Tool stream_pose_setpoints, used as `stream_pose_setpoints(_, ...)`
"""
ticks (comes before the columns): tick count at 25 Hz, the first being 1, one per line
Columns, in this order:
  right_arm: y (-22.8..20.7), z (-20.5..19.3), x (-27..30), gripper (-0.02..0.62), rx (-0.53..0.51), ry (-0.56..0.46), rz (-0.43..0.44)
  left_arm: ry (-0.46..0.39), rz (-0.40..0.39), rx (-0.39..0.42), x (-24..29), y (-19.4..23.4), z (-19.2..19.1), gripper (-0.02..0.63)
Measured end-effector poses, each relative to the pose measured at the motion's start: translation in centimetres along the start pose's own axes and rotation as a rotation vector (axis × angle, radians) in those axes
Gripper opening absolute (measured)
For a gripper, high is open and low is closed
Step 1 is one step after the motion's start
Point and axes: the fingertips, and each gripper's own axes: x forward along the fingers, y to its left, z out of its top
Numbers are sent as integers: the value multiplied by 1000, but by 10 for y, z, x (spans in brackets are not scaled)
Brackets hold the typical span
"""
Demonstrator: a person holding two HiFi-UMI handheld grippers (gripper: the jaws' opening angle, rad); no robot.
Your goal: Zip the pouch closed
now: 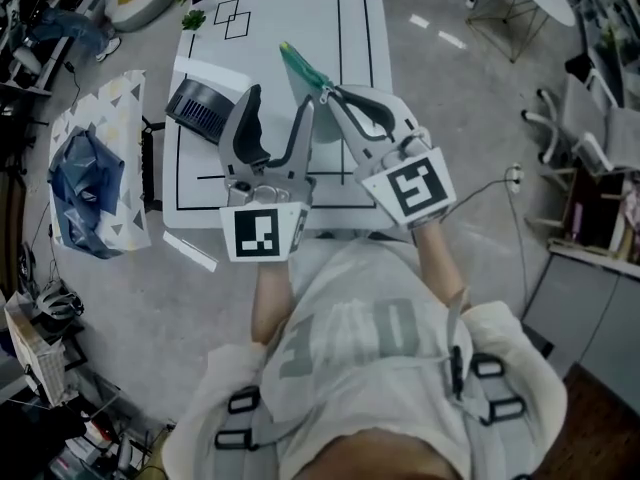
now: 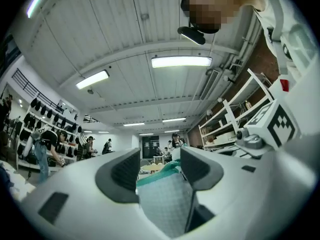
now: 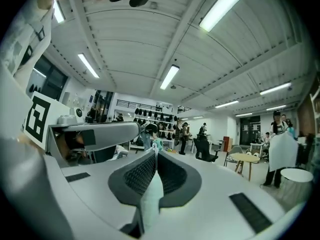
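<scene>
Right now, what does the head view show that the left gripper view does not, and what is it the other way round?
Only the head view: the white table with black lines, a dark ribbed device on it, and the person's torso. Only the left gripper view: ceiling lights, shelves and people far off. Both: the teal pouch, the left gripper with parted jaws, and the right gripper.
</scene>
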Motion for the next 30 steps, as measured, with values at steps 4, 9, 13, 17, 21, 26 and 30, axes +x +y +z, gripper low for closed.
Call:
stream_pose_setpoints(4,-4,-4,-5,18,53,7,-10,-4,-74,39,-1,-17,2,242)
stream_pose_setpoints(9,-9,-11,-7,18,82,20,-7,94,-167,328,-4,-36,-15,242)
stream_pose_setpoints(13,-5,-14,-7,18,98,41,9,135,-150,474,-5,-39,-27,224)
stream_pose_setpoints(17,3,-15,-7,18,79,34,53,140,-147,523,-7,-41,-34,178)
stream_pose_setpoints(21,11,-16,-6,18,69,67,96,146,-146,585,-8,-43,-39,159)
stream_pose_setpoints(26,11,-28,-8,18,-47,164,140,189,-158,699,-7,-46,-51,140)
stream_pose_setpoints(30,11,-29,-9,18,-106,198,148,196,-185,734,-5,-53,-57,110)
